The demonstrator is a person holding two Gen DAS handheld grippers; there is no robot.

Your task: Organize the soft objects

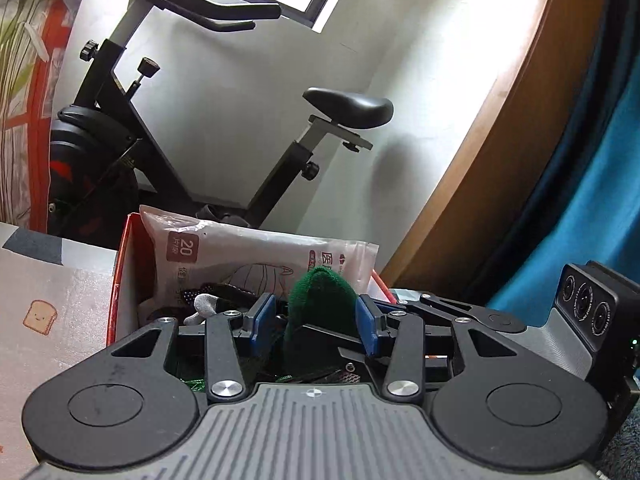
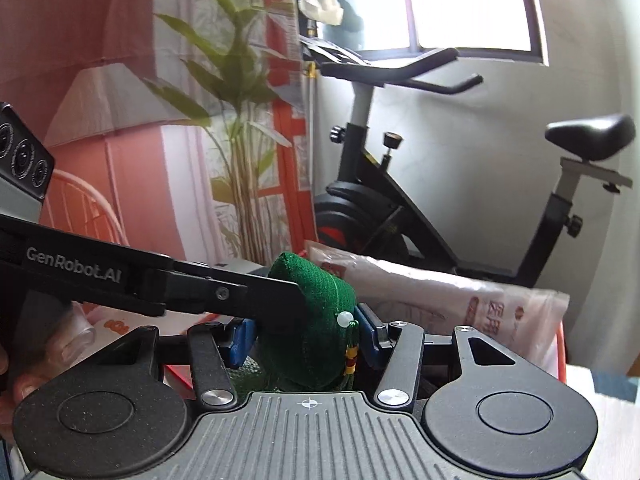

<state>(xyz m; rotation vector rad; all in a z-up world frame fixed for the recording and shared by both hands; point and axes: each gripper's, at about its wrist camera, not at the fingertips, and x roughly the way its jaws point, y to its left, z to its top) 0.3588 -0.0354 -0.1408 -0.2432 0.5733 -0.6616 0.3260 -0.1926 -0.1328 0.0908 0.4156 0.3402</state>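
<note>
Both grippers meet on a green knit pouch (image 1: 322, 300), held up over a red-edged box (image 1: 122, 280). Left gripper (image 1: 316, 322): blue fingers (image 1: 264, 316) part-open w/ pouch between them; right pad touches the fabric, left pad shows a gap, so firm grip can't be told. Right gripper (image 2: 306, 338): fingers (image 2: 370, 338) close on either side of pouch (image 2: 316, 320), narrow, pinching it; a white bead and beaded cord (image 2: 348, 344) hang at its right side. Far side of box, a white plastic pack (image 1: 256, 260) stands tilted. Exercise bike (image 1: 224, 120) stands behind, near the wall.
</note>
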